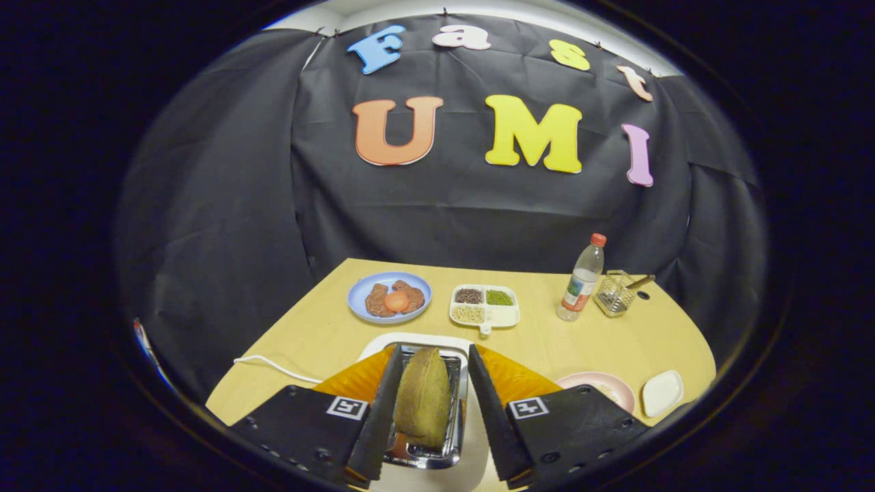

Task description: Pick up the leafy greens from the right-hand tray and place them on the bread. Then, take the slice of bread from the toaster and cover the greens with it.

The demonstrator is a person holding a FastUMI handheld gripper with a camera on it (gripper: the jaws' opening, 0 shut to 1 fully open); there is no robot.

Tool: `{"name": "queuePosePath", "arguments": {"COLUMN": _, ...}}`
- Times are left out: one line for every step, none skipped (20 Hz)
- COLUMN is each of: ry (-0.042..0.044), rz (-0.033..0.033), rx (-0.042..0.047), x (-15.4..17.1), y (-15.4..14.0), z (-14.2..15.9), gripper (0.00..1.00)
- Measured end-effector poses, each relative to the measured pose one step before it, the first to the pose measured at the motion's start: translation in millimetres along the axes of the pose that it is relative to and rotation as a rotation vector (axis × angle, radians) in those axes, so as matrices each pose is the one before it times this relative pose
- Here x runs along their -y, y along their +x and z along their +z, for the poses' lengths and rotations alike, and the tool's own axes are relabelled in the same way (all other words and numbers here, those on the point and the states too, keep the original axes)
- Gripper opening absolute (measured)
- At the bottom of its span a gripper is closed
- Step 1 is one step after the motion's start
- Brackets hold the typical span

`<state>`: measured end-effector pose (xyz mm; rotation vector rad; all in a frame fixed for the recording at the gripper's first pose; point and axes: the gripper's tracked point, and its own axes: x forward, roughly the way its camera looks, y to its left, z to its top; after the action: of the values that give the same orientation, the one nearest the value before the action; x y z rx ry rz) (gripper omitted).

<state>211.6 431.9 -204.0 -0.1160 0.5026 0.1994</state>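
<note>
We work over a light wooden table (328, 328) with a rounded edge, closed in by black cloth walls (225, 205).

At twelve o'clock from our gripper (433, 383), just ahead and below, sits the toaster (459, 403), its metal slot open at the top. A slice of bread (424, 396) stands upright in that slot, between our fingers. The fingers are spread to either side of the slice; the left one lies close against it, the right one stands apart, so nothing is clamped.

Beyond the toaster, at eleven o'clock, a blue plate (389, 296) holds brown pieces of food with an orange round thing on top. At one o'clock a white divided tray (485, 307) carries dark, green and pale grains in separate compartments. Further toward two o'clock stand a clear bottle (582, 279) with a red cap and a wire basket (615, 294); the bottle's label is too small to read.

At three o'clock, near the table's edge, lie a pink plate (605, 384) and a small white dish (662, 393). A white cable (273, 365) runs off at nine o'clock.
</note>
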Motion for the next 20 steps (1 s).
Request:
{"name": "queuePosePath", "arguments": {"ry": 0.00443, "rz": 0.00624, "rx": -0.02400, "x": -2.19, "y": 1.95, "z": -4.31, "gripper": 0.57}}
{"name": "queuePosePath", "arguments": {"ry": -0.00185, "rz": 0.01270, "rx": -0.02181, "x": -3.84, "y": 2.08, "z": -4.00, "gripper": 0.50}}
{"name": "queuePosePath", "arguments": {"ry": -0.00819, "rz": -0.01250, "rx": -0.01675, "x": 1.40, "y": -0.02, "z": -2.13, "gripper": 0.42}}
{"name": "queuePosePath", "arguments": {"ry": -0.00571, "rz": -0.02202, "rx": 0.00089, "x": 4.17, "y": 0.18, "z": 2.29, "gripper": 0.29}}
{"name": "queuePosePath", "arguments": {"ry": -0.00079, "rz": 0.00912, "rx": -0.00140, "x": -0.49, "y": -2.77, "z": 2.29, "gripper": 0.22}}
{"name": "queuePosePath", "arguments": {"ry": 0.00496, "rz": 0.00471, "rx": -0.00049, "x": -0.11, "y": -3.61, "z": 1.65, "gripper": 0.17}}
{"name": "queuePosePath", "arguments": {"ry": 0.00757, "rz": -0.01287, "rx": 0.00319, "x": 3.77, "y": -4.64, "z": 3.86, "gripper": 0.17}}
{"name": "queuePosePath", "arguments": {"ry": 0.01314, "rz": 0.00138, "rx": 0.01005, "x": 1.50, "y": -6.71, "z": 7.35, "gripper": 0.11}}
{"name": "queuePosePath", "arguments": {"ry": 0.00565, "rz": 0.00398, "rx": 0.01604, "x": -0.73, "y": -6.12, "z": 7.73, "gripper": 0.11}}
{"name": "queuePosePath", "arguments": {"ry": 0.00260, "rz": 0.00059, "rx": 0.01698, "x": 1.23, "y": -8.66, "z": 10.24, "gripper": 0.11}}
{"name": "queuePosePath", "arguments": {"ry": 0.00161, "rz": 0.00198, "rx": 0.01788, "x": 0.25, "y": -6.84, "z": 9.01, "gripper": 0.11}}
{"name": "queuePosePath", "arguments": {"ry": -0.00068, "rz": -0.00243, "rx": 0.01918, "x": 0.58, "y": -7.22, "z": 10.54, "gripper": 0.11}}
{"name": "queuePosePath", "arguments": {"ry": 0.00103, "rz": -0.00072, "rx": 0.01712, "x": 1.03, "y": -7.88, "z": 9.88, "gripper": 0.11}}
{"name": "queuePosePath", "arguments": {"ry": 0.00459, "rz": 0.00002, "rx": 0.01286, "x": 0.45, "y": -7.31, "z": 10.20, "gripper": 0.11}}
{"name": "queuePosePath", "arguments": {"ry": 0.01055, "rz": -0.00237, "rx": 0.01689, "x": 2.24, "y": -8.26, "z": 11.55, "gripper": 0.11}}
{"name": "queuePosePath", "arguments": {"ry": 0.00406, "rz": -0.00204, "rx": 0.01332, "x": 1.41, "y": -6.83, "z": 9.60, "gripper": 0.11}}
{"name": "queuePosePath", "arguments": {"ry": 0.00636, "rz": -0.00459, "rx": 0.01200, "x": 2.17, "y": -4.20, "z": 7.97, "gripper": 0.11}}
{"name": "queuePosePath", "arguments": {"ry": 0.00503, "rz": 0.00137, "rx": 0.01012, "x": 2.17, "y": -5.66, "z": 8.03, "gripper": 0.11}}
{"name": "queuePosePath", "arguments": {"ry": 0.00373, "rz": -0.00521, "rx": 0.01398, "x": 5.25, "y": -5.01, "z": 7.92, "gripper": 0.11}}
{"name": "queuePosePath", "arguments": {"ry": 0.00794, "rz": -0.00602, "rx": 0.01524, "x": 6.04, "y": -4.68, "z": 7.59, "gripper": 0.11}}
